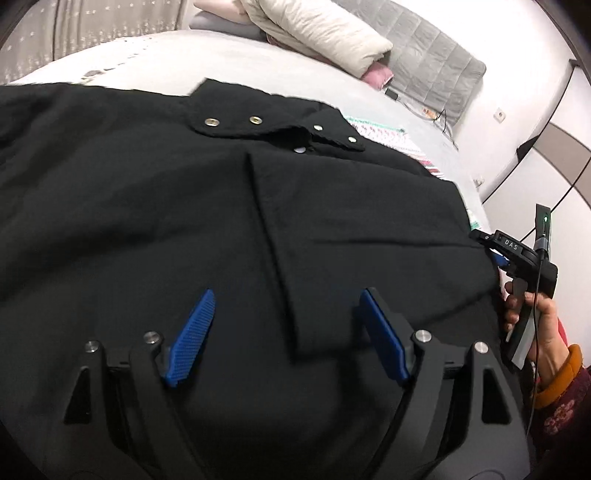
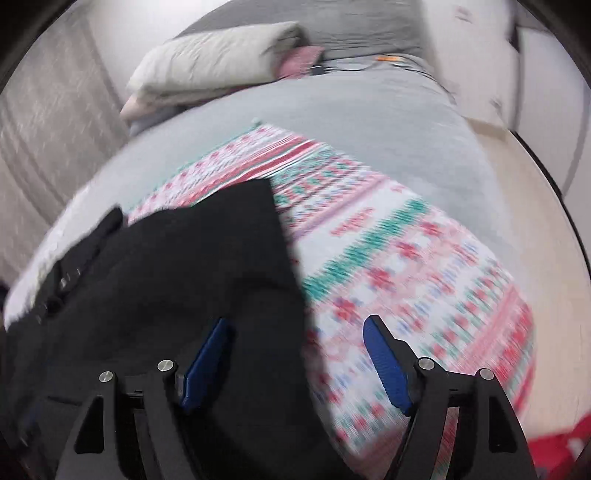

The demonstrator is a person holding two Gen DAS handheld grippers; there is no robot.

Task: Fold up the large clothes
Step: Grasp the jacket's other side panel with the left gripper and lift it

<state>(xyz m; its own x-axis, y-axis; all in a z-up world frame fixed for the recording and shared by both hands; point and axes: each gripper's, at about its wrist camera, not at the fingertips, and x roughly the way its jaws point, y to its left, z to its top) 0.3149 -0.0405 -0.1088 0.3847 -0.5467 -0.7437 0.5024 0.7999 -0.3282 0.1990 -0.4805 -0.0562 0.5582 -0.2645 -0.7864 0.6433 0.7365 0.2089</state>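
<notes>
Both grippers held wide open, nothing gripped.
Left gripper (image 1: 286, 295) and right gripper (image 2: 297, 323) are poised over black jacket (image 1: 184, 206), likely for grasping.

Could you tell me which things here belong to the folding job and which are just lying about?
Job:
- black garment
- left gripper, open
- right gripper, open

Lying about:
- patterned blanket
- cream duvet
- pink cloth
- cable

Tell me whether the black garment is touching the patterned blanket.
Touching. The right wrist view shows the black garment lying on the patterned blanket, its edge overlapping the pattern with no gap, despite blur.
</notes>
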